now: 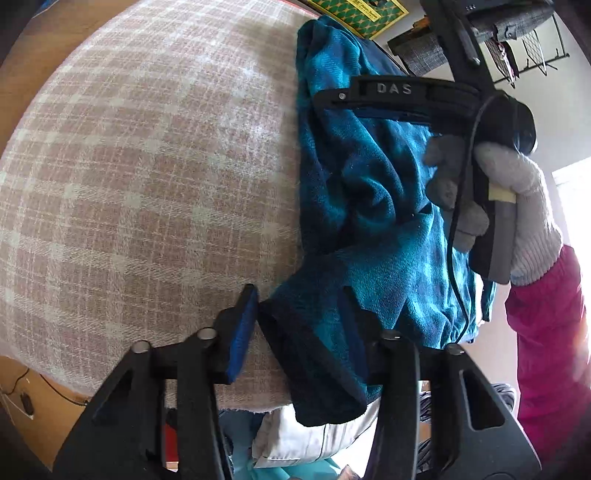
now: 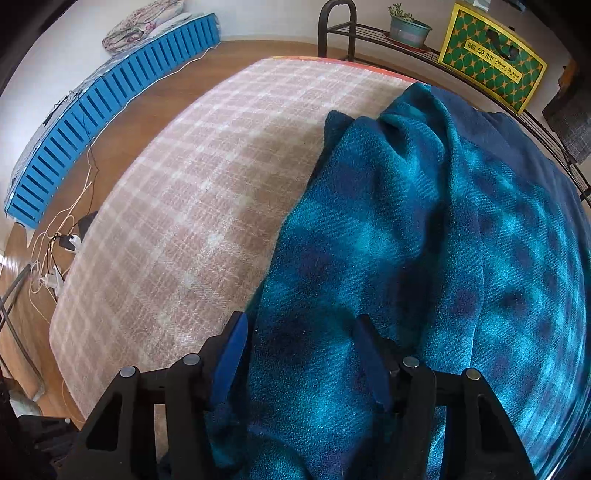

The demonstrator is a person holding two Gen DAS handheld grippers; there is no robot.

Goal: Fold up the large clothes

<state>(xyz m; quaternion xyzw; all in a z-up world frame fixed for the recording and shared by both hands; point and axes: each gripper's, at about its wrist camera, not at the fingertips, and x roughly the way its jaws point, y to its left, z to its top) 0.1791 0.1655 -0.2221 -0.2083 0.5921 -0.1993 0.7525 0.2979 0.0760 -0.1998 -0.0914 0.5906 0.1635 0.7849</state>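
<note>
The teal fleece garment [image 2: 424, 240] lies crumpled at 3 o'clock on the plaid-covered bench [image 2: 177, 206]. Left hand-held gripper [image 1: 301, 314] and right hand-held gripper [image 2: 301, 354] both straddle its folds, unclenched.

garments: 1 teal fleece garment [image 2: 424, 236] | cloths: 1 plaid cloth [image 2: 192, 221] | potted plants: 1 potted plant [image 2: 408, 26], upper right | boxes: 1 yellow-green box [image 2: 491, 55], upper right
</note>
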